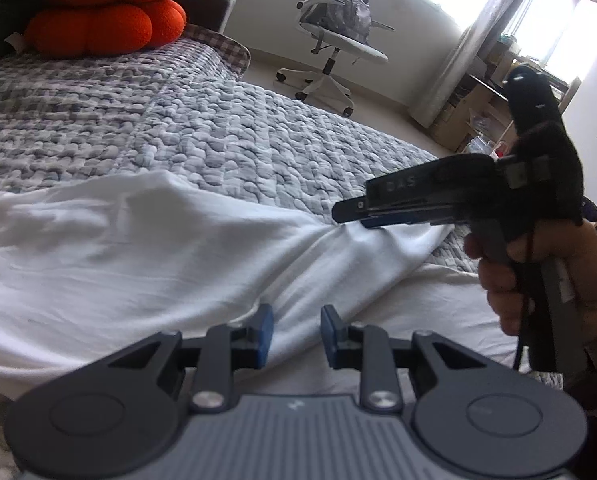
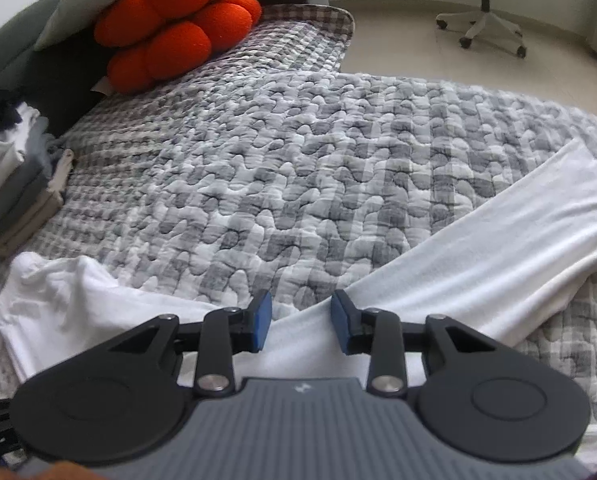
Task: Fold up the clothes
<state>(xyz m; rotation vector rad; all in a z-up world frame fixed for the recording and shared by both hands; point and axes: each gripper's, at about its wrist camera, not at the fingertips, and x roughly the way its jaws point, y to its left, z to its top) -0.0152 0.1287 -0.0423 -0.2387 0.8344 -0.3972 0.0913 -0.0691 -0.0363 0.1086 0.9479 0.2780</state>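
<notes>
A white garment (image 1: 138, 240) lies spread and creased across the grey checked quilt (image 1: 218, 132). In the right wrist view it shows as a long white band (image 2: 498, 240) running to the right, with a crumpled part at the left. My left gripper (image 1: 297, 334) hovers low over the cloth, its blue pads apart and nothing pinched between them. My right gripper (image 2: 300, 326) also stands open, over the garment's upper edge where it meets the quilt. From the left wrist view it appears side-on (image 1: 348, 214), held by a hand (image 1: 538, 280), its tip at a raised ridge of cloth.
An orange lobed cushion (image 2: 178, 28) sits at the far end of the bed. A stack of folded clothes (image 2: 18, 184) stands at the left edge. A white office chair (image 1: 334, 40) with a bag on it stands on the floor beyond, with shelves (image 1: 478, 100) by the window.
</notes>
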